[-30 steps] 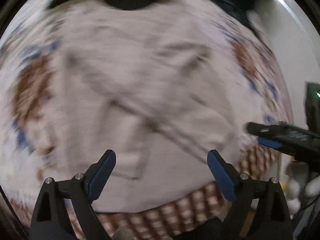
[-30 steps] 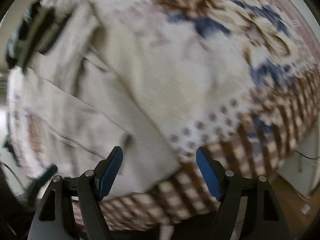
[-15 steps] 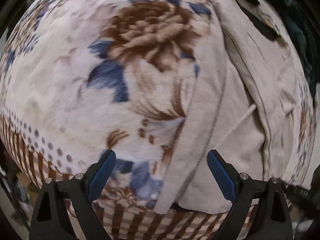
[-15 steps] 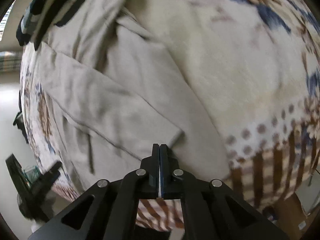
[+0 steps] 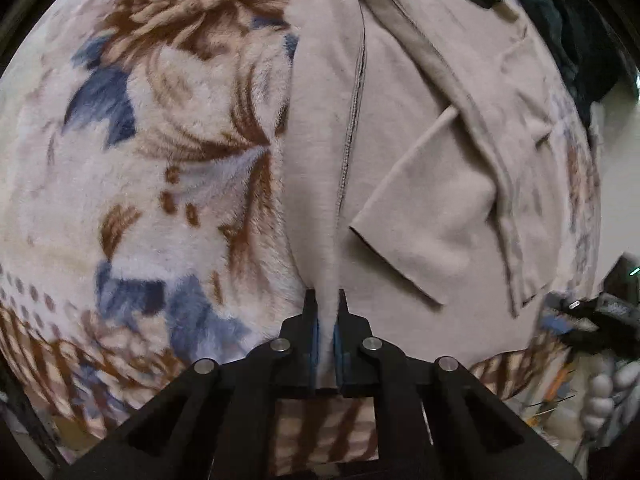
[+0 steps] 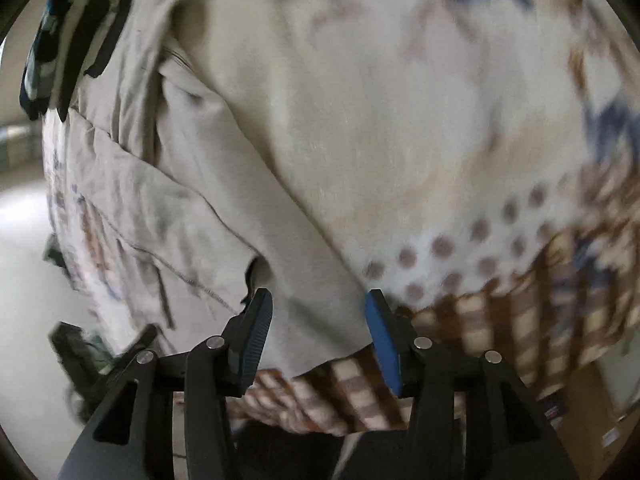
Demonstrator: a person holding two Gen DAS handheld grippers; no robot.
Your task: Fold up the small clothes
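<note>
Blanket [image 5: 168, 168], plush with brown and blue flowers and a checked border, serves as the working surface; it carries the whole job and drops away at its near edge below both grippers.

Garment [image 5: 420, 184], beige and unpatterned, lies spread on the blanket close to that near edge, presumably laid flat so its sides can be turned inward. One flap is already lapped across the body, its corner pointing toward the near edge. A stitched seam runs up the panel beside the outer fold. Dark clothing [image 6: 52, 52] sits at the far edge of the blanket, apart from the work.

Left gripper [image 5: 326, 328] is closed narrow on the garment's near hem, a ridge of cloth pinched upright between the blue pads. Judgement: the hem is gripped here to carry that side across for a fold.

Right gripper [image 6: 316, 336] stands with fingers wide, holding nothing. The garment's near hem lies between and just under its fingers [image 6: 380, 340], with the blanket's checked border showing below. Judgement: positioned to take the opposite corner.
</note>
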